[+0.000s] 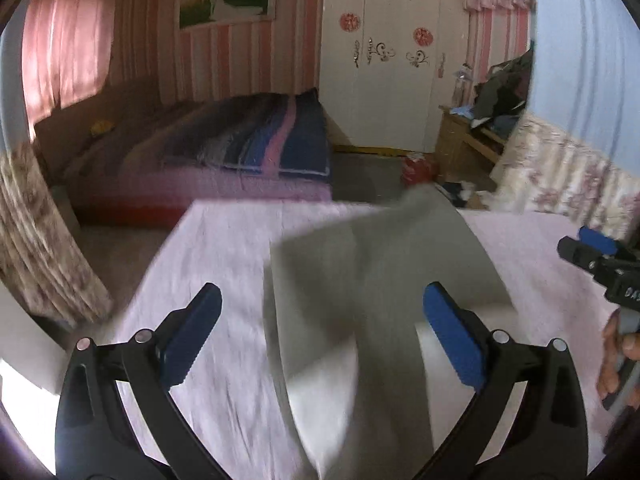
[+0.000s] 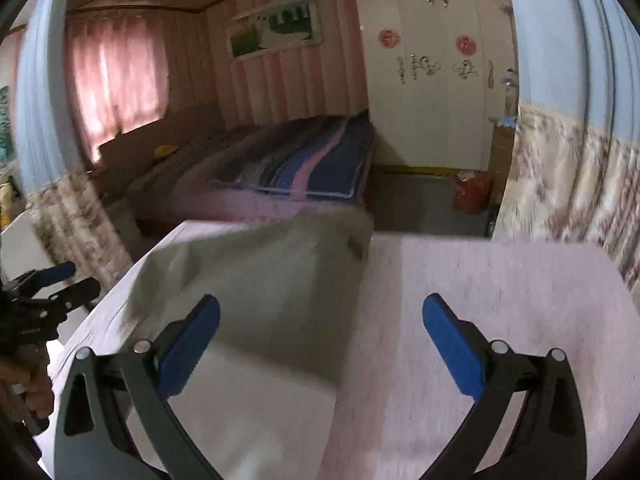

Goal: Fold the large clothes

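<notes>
The grey garment [image 1: 360,300] lies on the pink-covered table [image 1: 208,264], stretched lengthwise from the near edge toward the far edge at 12 o'clock. In the left wrist view it runs between the two blue pads and reaches the far rim of the table. In the right wrist view the same garment [image 2: 260,292] sits at 10 to 11 o'clock of the tool, with bare pink cover [image 2: 500,280] to its right.

The left gripper [image 1: 322,332] stands wide open, holding nothing; the cloth passes under the gap between its fingers. The right gripper [image 2: 320,340] is likewise spread wide and empty, its left pad over the garment's right margin, its right pad over bare cover. In the left wrist view the right gripper also appears at 3 o'clock, with the person's hand [image 1: 618,356] on its handle.

Both frames are motion-blurred, so the type of garment and its fold state cannot be determined; one long fold appears plausible but is not confirmed.

Risks, as judged:
- The far end of the garment lies at or over the far table edge at 12 o'clock; a pull toward that side could let it slide off.
- With both tools open, nothing restrains the cloth; a one-sided pinch would drag the whole piece and skew it.
- A deep pinch could catch the pink cover along with the garment and ruck it.
- Pinching only the top layer would let any fold fall open.
</notes>
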The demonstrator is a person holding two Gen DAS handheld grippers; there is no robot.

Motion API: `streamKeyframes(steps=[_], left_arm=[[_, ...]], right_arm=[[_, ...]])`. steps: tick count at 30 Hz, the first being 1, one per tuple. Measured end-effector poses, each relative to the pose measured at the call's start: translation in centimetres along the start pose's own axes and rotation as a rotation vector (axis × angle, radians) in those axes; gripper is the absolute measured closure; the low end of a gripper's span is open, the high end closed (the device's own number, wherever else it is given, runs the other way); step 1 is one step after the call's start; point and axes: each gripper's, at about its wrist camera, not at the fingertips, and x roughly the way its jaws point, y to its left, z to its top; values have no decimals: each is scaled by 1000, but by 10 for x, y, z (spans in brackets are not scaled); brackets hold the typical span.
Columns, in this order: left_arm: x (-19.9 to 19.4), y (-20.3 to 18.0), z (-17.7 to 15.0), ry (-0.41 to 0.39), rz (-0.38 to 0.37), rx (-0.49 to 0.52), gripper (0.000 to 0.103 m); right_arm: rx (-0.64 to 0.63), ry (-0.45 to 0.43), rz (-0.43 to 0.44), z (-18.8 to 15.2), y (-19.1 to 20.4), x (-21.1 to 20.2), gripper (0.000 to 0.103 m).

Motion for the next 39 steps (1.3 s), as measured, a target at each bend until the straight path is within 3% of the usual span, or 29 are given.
streamKeyframes(steps=[3, 6, 12, 16, 19, 23, 26, 30, 35, 39], left_arm=[[47, -1, 25, 31, 38, 8, 3], [95, -3, 29, 87, 192, 66, 3], [142, 16, 19, 154, 191, 54, 3], [160, 6, 2, 164, 240, 138, 3], [171, 11, -5, 174, 225, 89, 3], [151, 14, -4, 137, 202, 98, 3], [121, 19, -2, 138, 166, 89, 3], [67, 28, -14, 118, 82, 4, 3], [31, 26, -45, 123, 38, -57, 3], [33, 16, -59, 140, 36, 14, 3]], right_arm=[[0, 80, -50, 15, -2, 48, 2], [23, 121, -89, 15, -12, 86, 2], [-15, 180, -132, -1, -19, 143, 2], [-48, 224, -165, -10, -12, 160, 2], [-62, 255, -172, -13, -9, 165, 2], [-66, 255, -153, 0, -7, 138, 2], [-70, 222, -122, 1, -6, 92, 2], [-25, 179, -13, -22, -6, 33, 2], [1, 173, 8, -55, -7, 7, 2], [14, 198, 22, -69, 2, -2, 2]])
